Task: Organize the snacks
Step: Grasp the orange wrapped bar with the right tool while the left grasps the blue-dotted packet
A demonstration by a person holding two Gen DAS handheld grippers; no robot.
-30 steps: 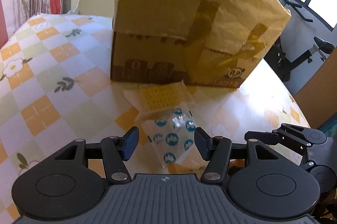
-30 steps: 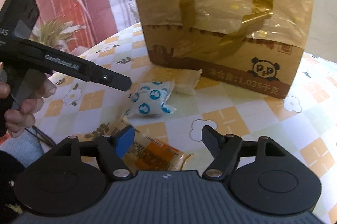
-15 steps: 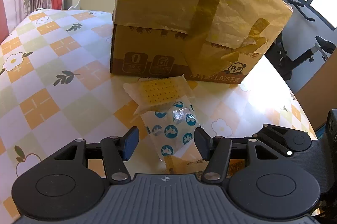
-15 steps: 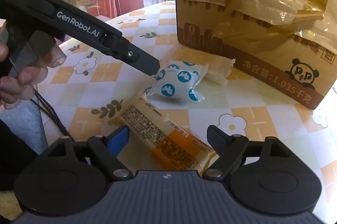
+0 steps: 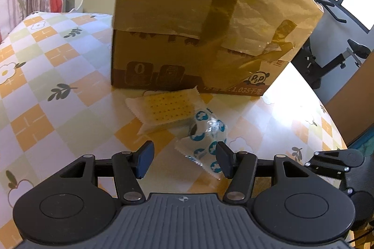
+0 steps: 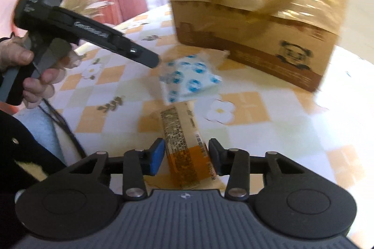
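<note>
Right tongs [image 6: 185, 156], just closing, pinched across orange snack bar [image 6: 187, 143], long axis pointing away toward cardboard box [image 6: 257, 22]; left tongs [image 5: 184, 160] half-open, empty.

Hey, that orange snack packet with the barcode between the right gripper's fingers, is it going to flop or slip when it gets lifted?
The orange snack packet looks flat and filled, so it probably stays fairly stiff. Its wrapper looks like smooth film, so it might slide. The right gripper has just been closing with the packet's end between its jaws, so the far end may droop.
</note>
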